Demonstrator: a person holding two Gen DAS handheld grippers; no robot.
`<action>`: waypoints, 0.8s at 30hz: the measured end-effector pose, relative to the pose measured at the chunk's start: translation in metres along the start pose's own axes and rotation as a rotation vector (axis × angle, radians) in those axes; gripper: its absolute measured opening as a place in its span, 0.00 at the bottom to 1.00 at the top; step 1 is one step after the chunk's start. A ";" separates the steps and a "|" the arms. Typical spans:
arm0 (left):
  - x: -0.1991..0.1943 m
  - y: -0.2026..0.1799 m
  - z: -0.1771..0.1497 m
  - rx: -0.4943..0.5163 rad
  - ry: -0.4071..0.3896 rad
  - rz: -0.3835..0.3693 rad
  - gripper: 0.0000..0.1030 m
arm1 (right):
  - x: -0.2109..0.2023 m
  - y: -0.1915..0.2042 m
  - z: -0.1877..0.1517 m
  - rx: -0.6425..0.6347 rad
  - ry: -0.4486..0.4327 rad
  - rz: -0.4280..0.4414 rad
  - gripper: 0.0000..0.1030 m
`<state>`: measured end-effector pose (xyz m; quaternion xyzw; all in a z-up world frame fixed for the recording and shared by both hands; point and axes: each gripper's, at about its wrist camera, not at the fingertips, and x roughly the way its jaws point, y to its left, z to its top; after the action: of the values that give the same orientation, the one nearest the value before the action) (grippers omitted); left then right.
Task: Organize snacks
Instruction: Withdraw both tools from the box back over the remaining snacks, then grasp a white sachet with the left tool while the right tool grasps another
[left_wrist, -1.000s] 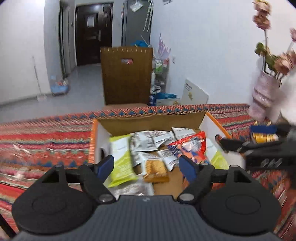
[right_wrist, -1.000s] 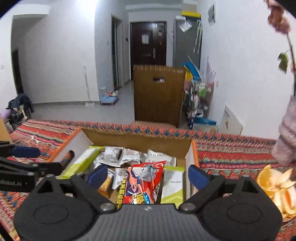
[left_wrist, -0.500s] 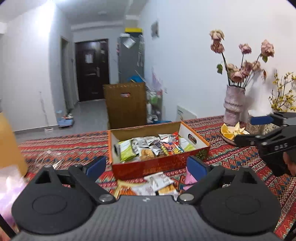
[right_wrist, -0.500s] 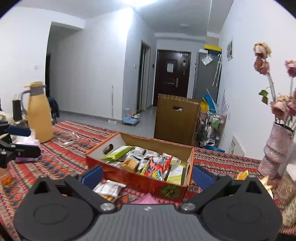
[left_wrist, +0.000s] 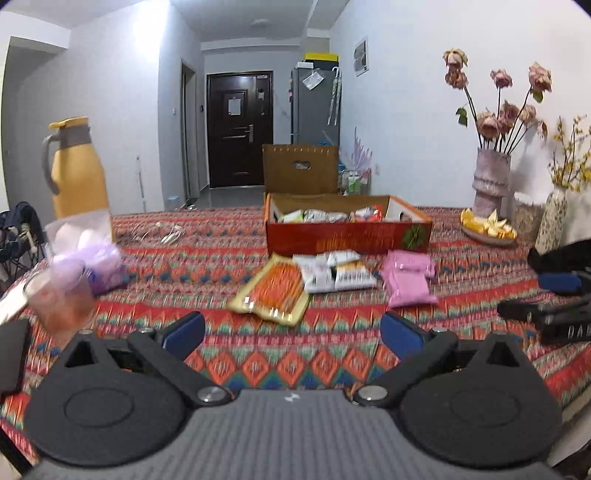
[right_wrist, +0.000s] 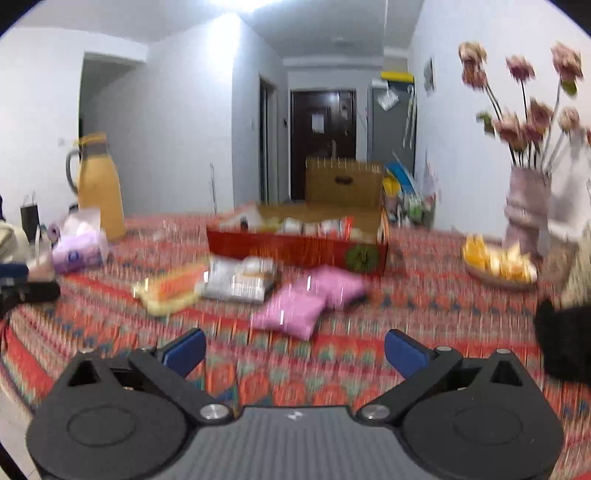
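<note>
Left tool (left_wrist: 291, 328) opening wide, empty; right tool (right_wrist: 295, 347) fully apart, empty.

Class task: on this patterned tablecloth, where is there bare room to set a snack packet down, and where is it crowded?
Free: the cloth strip between the open left claw and the orange-yellow flat packet; also the stretch between the purple tissue pack and the red cardboard snack box. Crowded: just before the box, where white packets and pink packets lie.

Pink packets (right_wrist: 306, 301) on patterned cloth (right_wrist: 424, 332), before red box (right_wrist: 295, 249).
</note>
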<state>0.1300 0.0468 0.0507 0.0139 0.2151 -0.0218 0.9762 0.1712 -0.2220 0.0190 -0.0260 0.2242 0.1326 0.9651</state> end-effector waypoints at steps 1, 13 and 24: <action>-0.001 0.000 -0.006 0.005 0.010 0.005 1.00 | 0.001 0.003 -0.012 0.000 0.027 -0.002 1.00; 0.010 0.009 -0.027 -0.023 0.086 0.024 1.00 | -0.001 0.018 -0.043 0.000 0.106 -0.012 1.00; 0.065 0.018 -0.010 -0.023 0.128 0.029 1.00 | 0.039 0.010 -0.021 0.022 0.138 0.000 1.00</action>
<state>0.1852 0.0625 0.0143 0.0071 0.2770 -0.0045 0.9608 0.1934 -0.2047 -0.0170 -0.0247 0.2918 0.1280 0.9476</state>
